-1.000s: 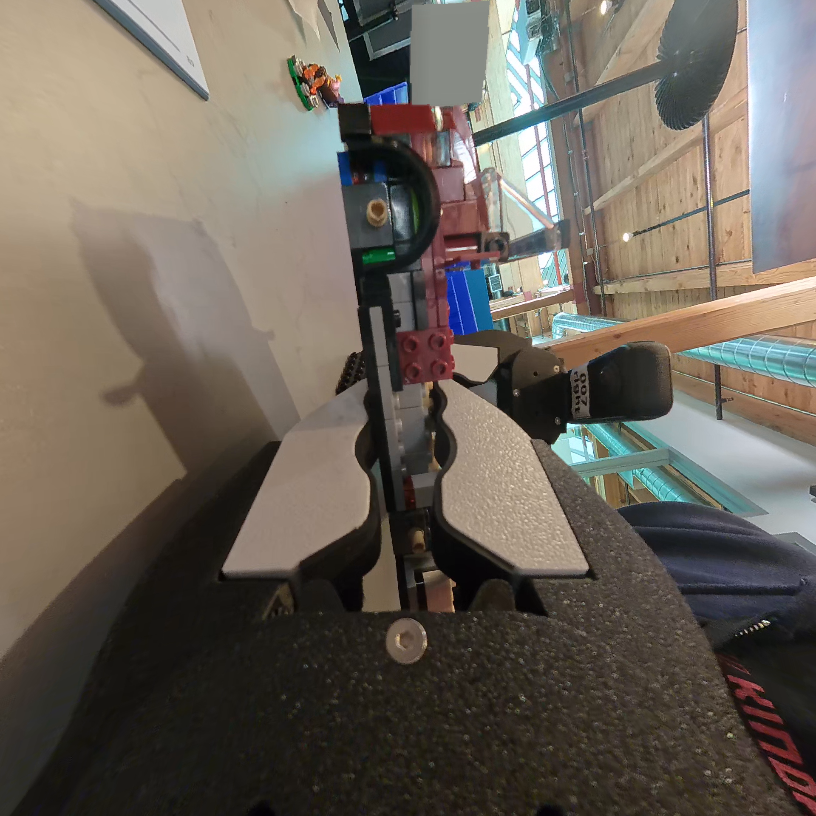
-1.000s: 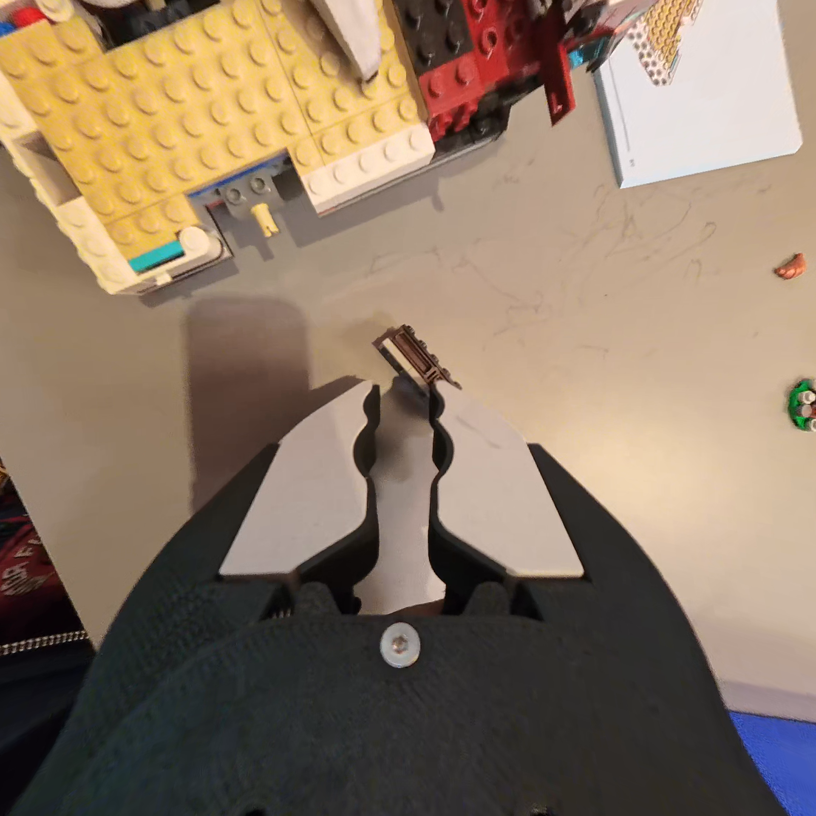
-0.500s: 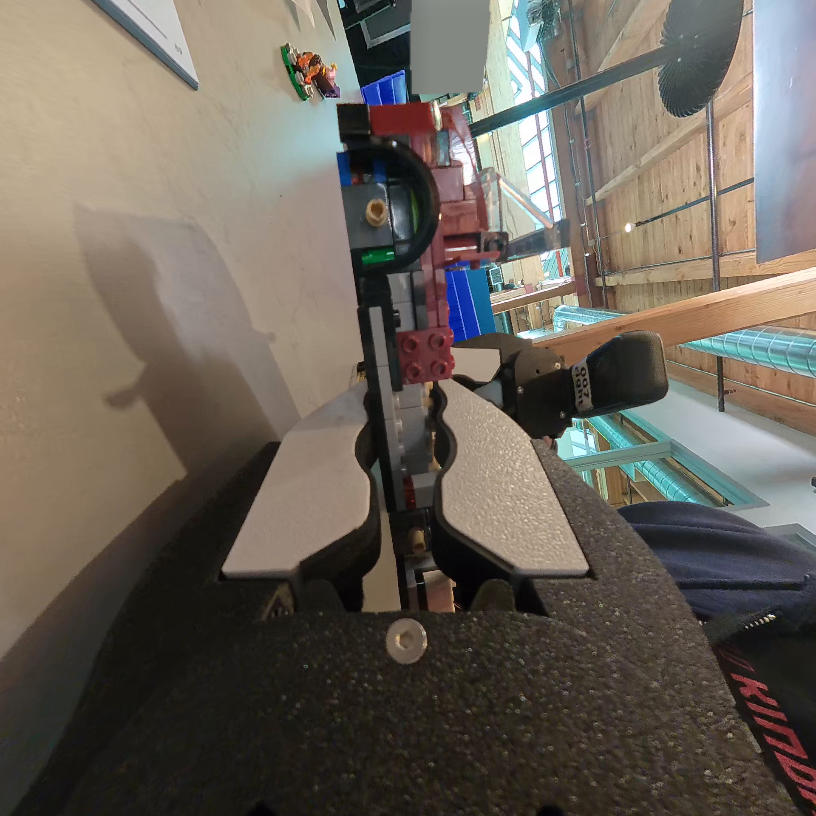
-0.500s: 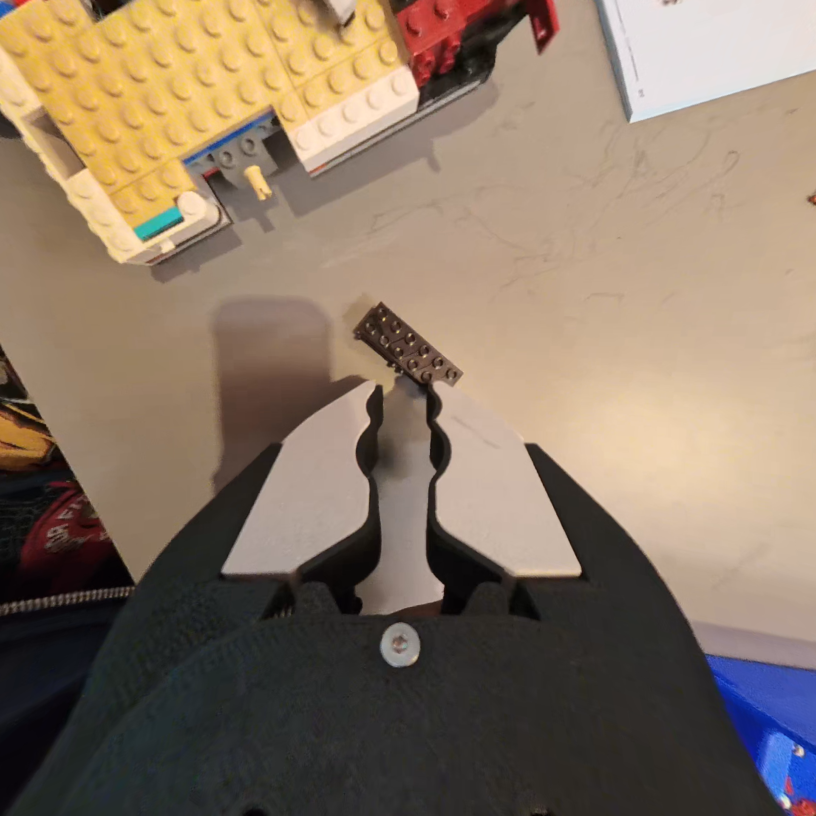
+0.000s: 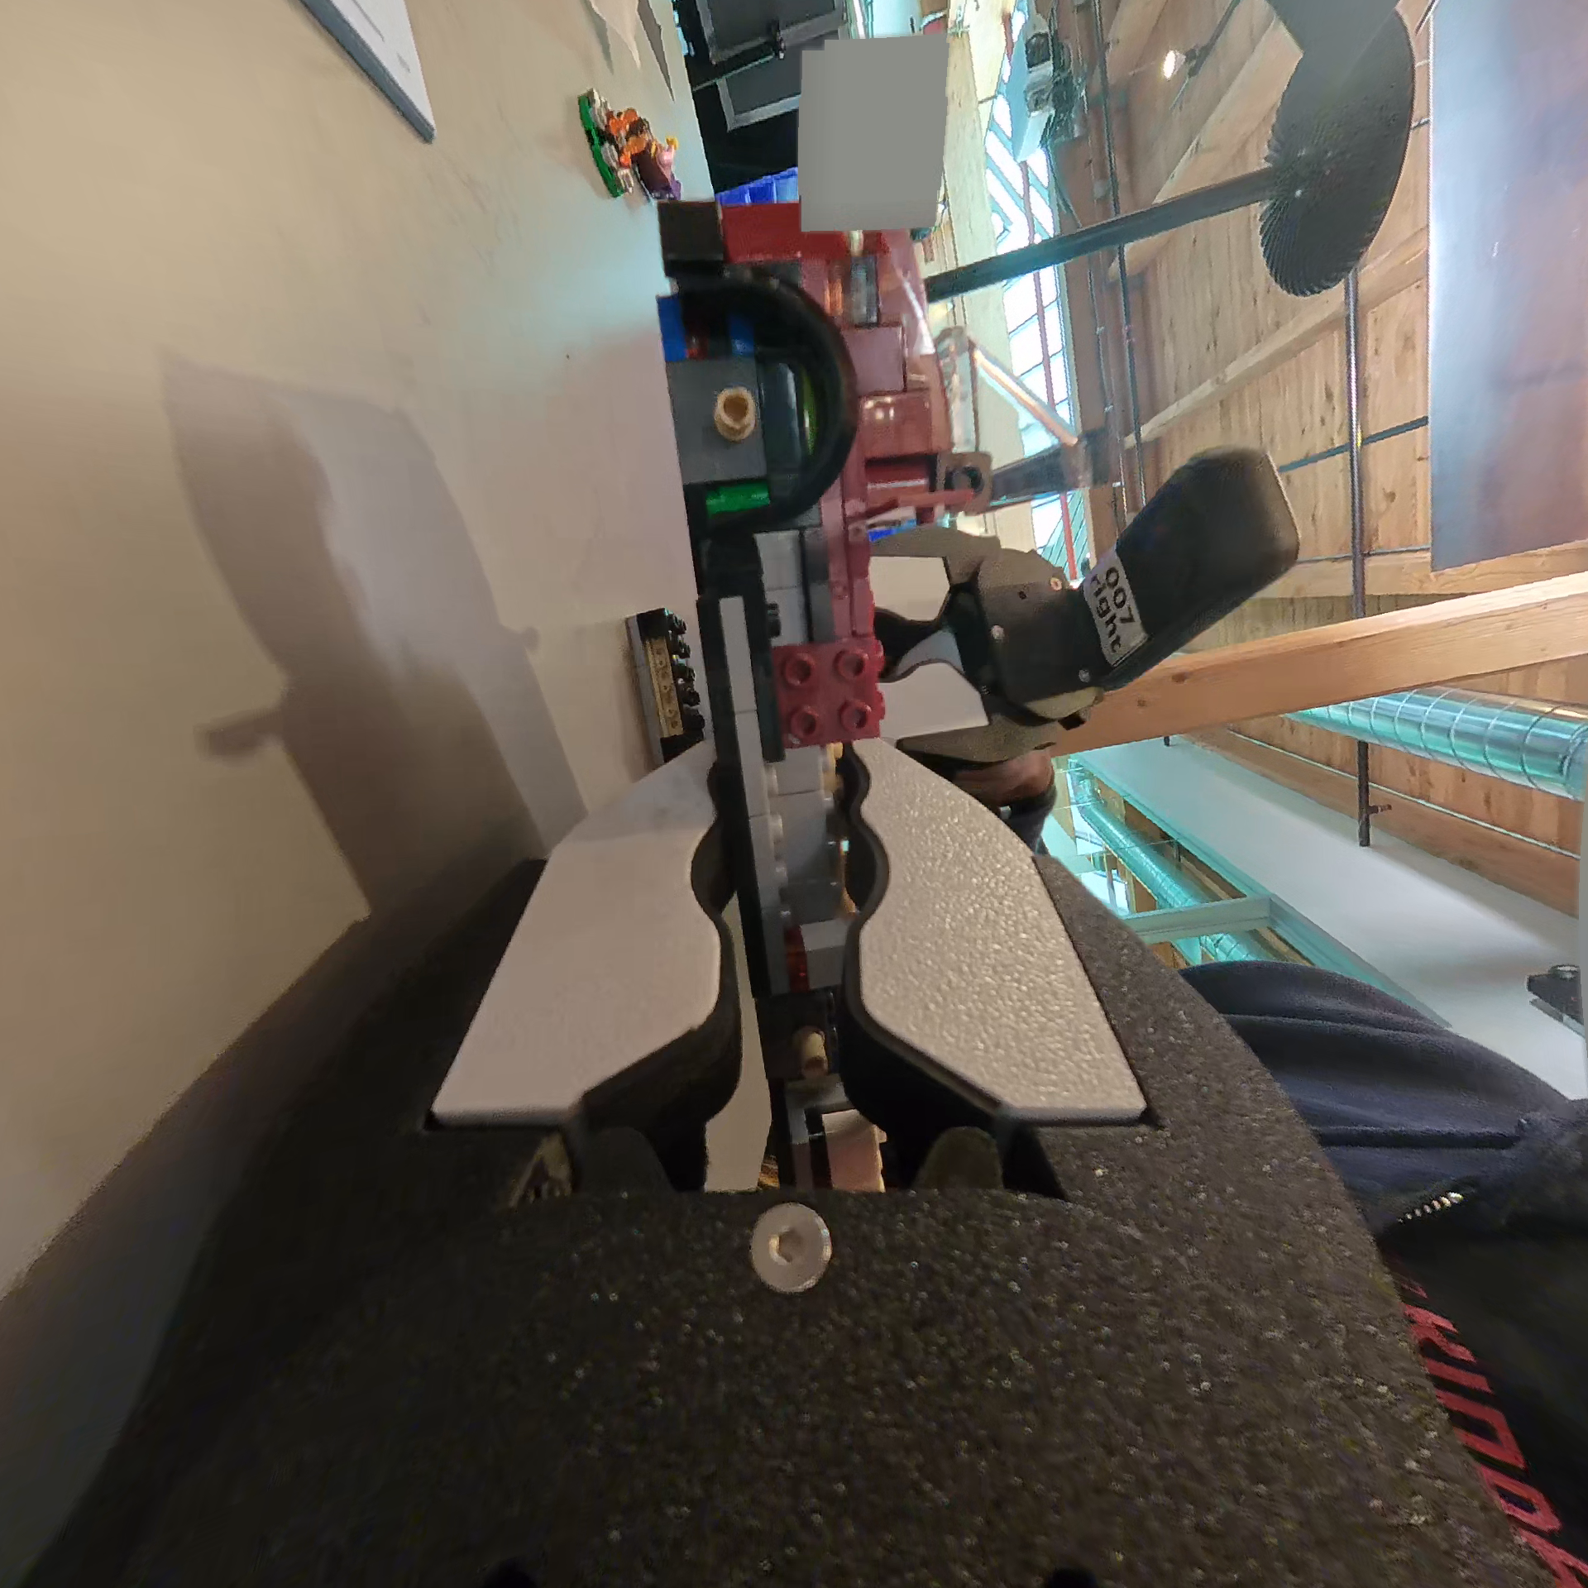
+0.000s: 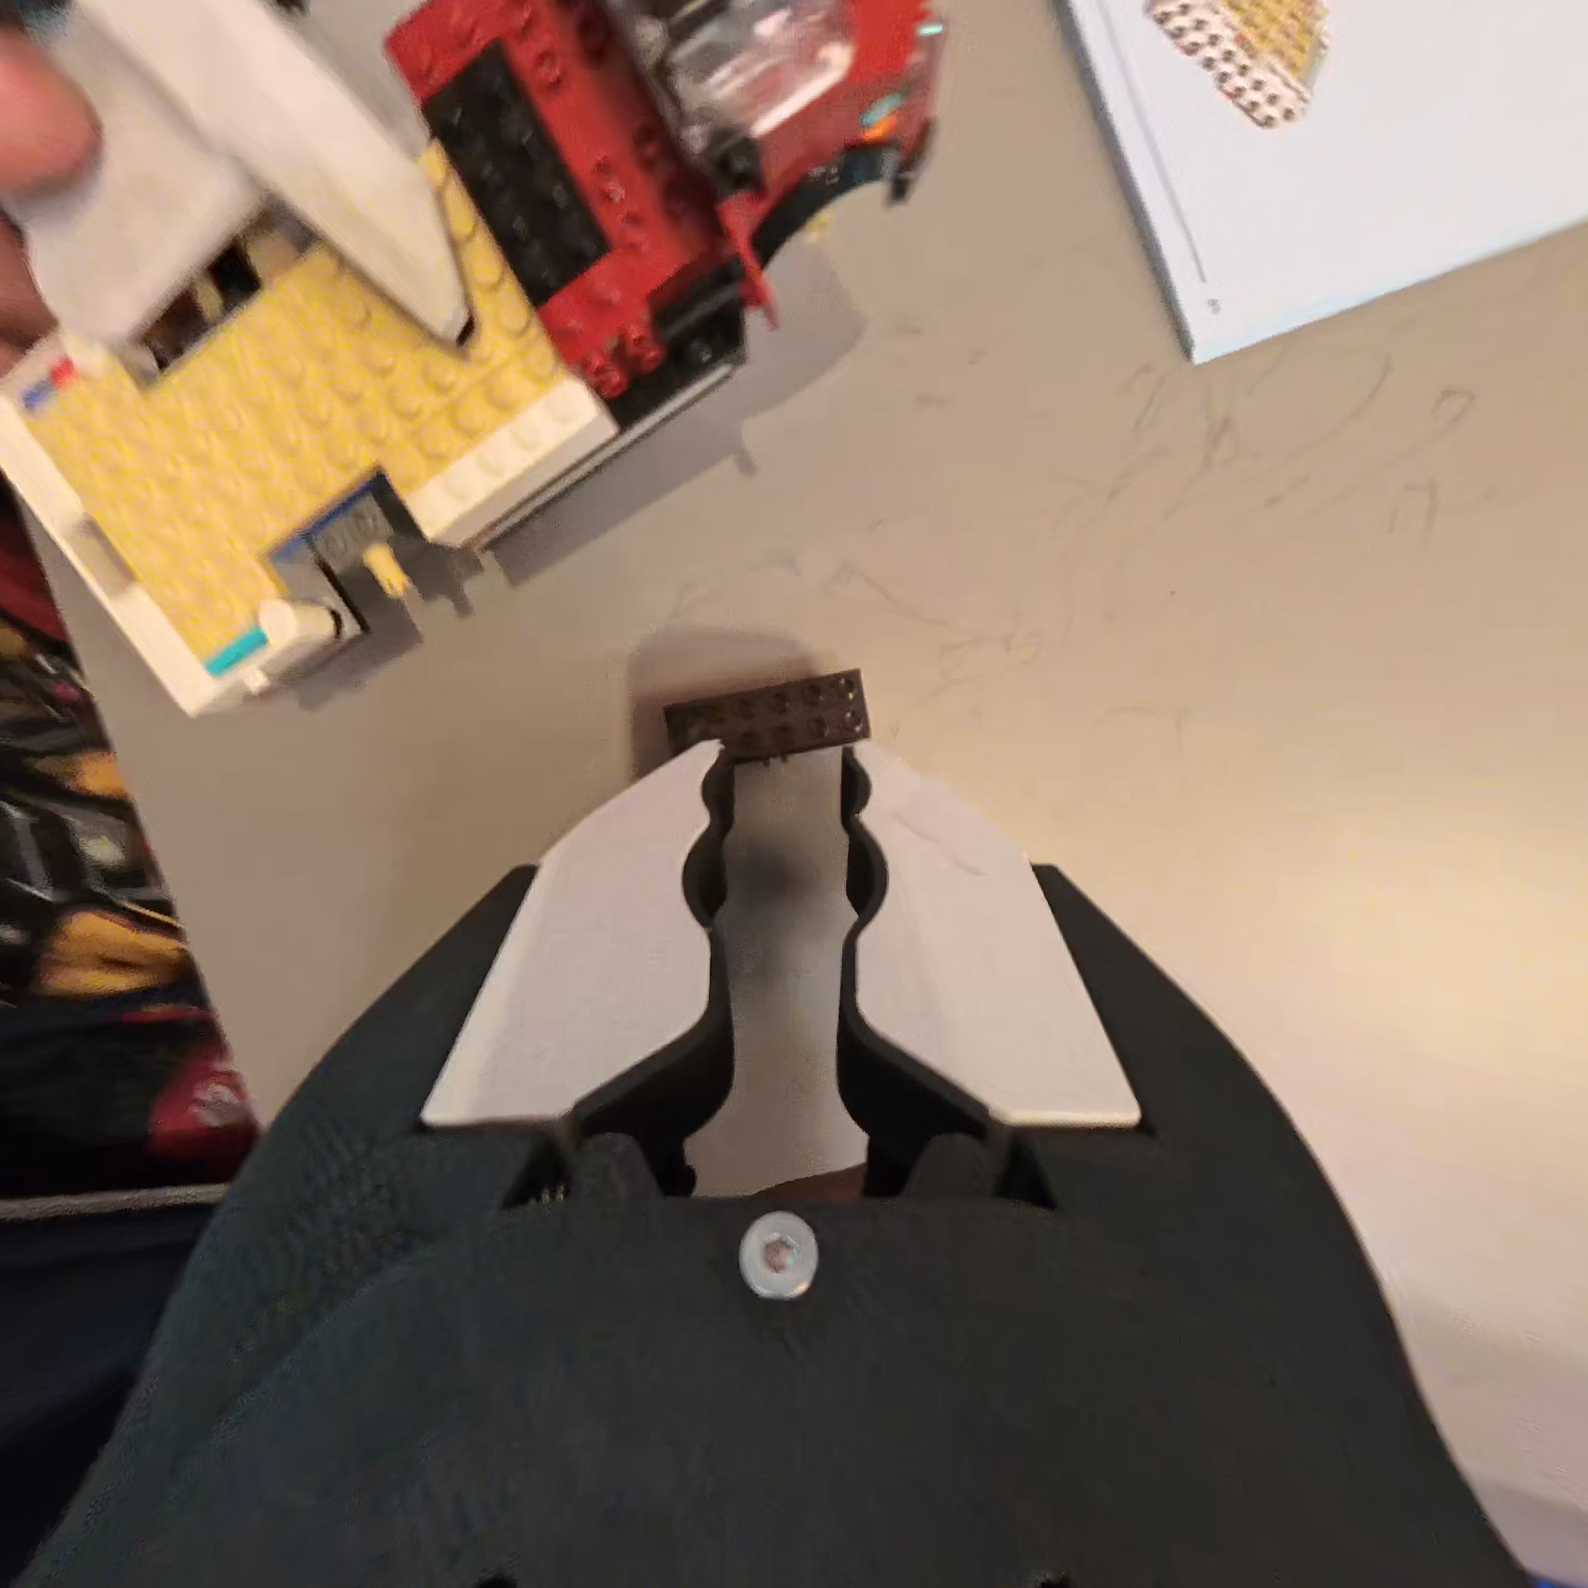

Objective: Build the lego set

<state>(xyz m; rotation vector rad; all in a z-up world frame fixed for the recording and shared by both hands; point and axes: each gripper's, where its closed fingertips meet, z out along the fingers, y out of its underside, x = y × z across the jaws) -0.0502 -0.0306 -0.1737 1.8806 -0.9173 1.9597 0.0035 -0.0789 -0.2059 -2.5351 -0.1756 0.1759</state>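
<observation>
A: Model status: the left gripper point(image 5: 778, 765) has its fingers point(image 5: 954, 928) pinching the grey and black plate edge of the multicoloured brick-built model point(image 5: 773, 481), pads pressed on both sides. The grip sits low on the plates, probably to steady the model on the beige tabletop point(image 5: 258, 430).

B: And the right gripper point(image 6: 778, 756)?

A: Its fingers point(image 6: 601, 928) are spread apart and grip nothing. The small dark brown studded plate point(image 6: 773, 709) lies flat on the tabletop just beyond the fingertips; contact cannot be confirmed. The approach is from above, fingers aligned to the plate's long side.

B: Appearance of the model?

A: Tan studded roof with white border, dark red and black front section, one tan pin protruding from a grey block. A white instruction booklet point(image 6: 1375, 155) lies well apart from it.
</observation>
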